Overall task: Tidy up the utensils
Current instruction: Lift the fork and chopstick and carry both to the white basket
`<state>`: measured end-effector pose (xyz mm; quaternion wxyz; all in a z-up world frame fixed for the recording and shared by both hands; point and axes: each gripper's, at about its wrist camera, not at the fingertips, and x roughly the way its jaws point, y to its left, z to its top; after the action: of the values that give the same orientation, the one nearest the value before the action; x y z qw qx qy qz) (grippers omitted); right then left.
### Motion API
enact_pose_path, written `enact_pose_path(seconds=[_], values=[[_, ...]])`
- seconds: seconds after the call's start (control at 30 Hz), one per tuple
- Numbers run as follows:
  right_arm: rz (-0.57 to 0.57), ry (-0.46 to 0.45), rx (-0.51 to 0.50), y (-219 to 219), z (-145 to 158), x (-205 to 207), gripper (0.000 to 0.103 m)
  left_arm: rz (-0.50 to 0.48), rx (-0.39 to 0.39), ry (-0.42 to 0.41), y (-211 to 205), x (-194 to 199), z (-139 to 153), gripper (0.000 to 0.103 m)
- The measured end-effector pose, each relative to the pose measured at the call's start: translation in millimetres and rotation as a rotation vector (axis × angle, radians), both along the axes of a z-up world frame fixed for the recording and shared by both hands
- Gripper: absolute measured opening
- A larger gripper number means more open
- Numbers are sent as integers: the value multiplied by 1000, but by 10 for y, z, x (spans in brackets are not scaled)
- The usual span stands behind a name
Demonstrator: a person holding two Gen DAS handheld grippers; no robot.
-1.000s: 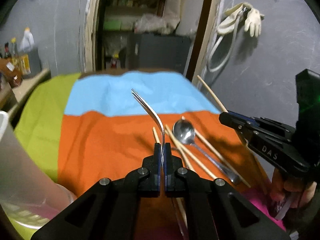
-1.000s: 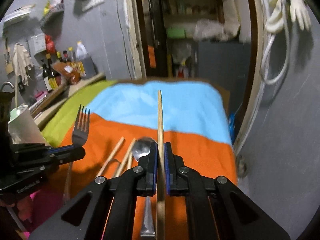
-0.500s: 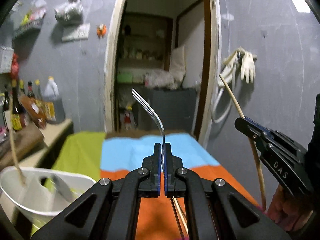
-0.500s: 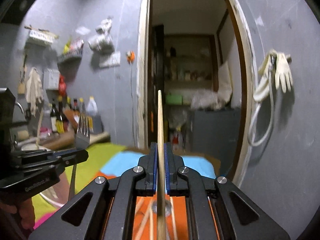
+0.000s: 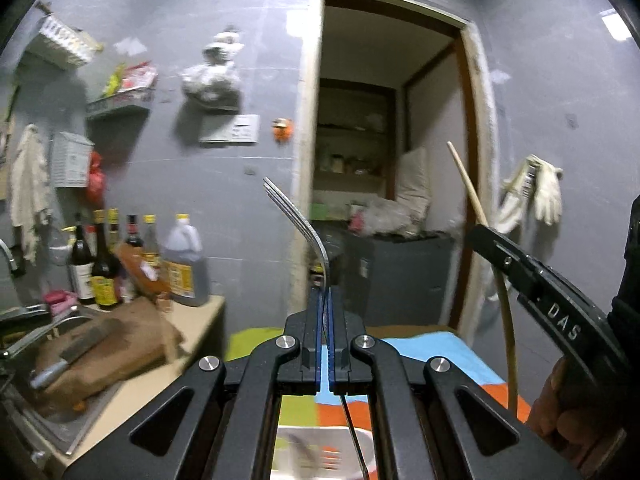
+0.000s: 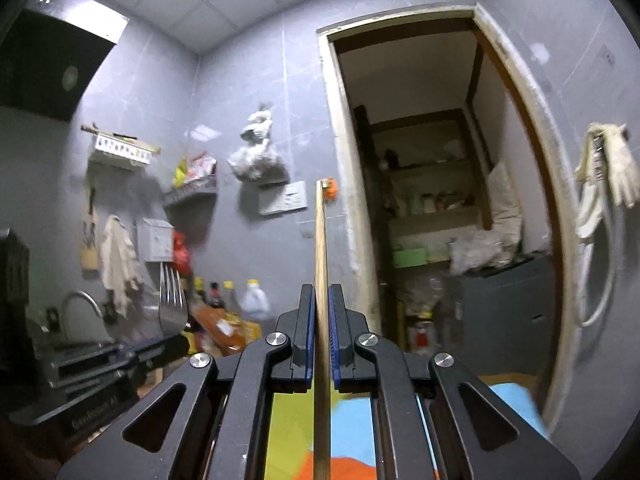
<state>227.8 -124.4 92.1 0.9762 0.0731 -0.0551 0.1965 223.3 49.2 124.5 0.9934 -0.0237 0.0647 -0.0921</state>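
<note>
Two utensils are now lifted clear of the striped cloth (image 5: 448, 344): our left gripper (image 5: 325, 312) is clamped on a fork (image 5: 304, 224), our right gripper (image 6: 320, 320) on a wooden chopstick (image 6: 321, 272). Both have swung up from the cloth, with a white container (image 5: 312, 440) below, likely their destination.

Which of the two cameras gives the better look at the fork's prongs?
The right wrist view: there the fork faces the camera, so its four prongs stand apart, with the handle hidden behind the left gripper. The left wrist view shows the fork edge-on, a thin curved sliver rising from the shut gripper, prongs overlapping.
</note>
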Motion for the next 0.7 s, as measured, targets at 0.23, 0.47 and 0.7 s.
enact_pose_path(seconds=[0.23, 0.47, 0.7], values=[[54, 27, 85, 400, 44, 207, 4, 123, -88, 27, 679, 127, -79, 1], [42, 57, 164, 561, -106, 354, 5, 217, -77, -9, 942, 93, -207, 0], [6, 79, 207, 552, -208, 405, 5, 255, -49, -29, 911, 126, -375, 1]])
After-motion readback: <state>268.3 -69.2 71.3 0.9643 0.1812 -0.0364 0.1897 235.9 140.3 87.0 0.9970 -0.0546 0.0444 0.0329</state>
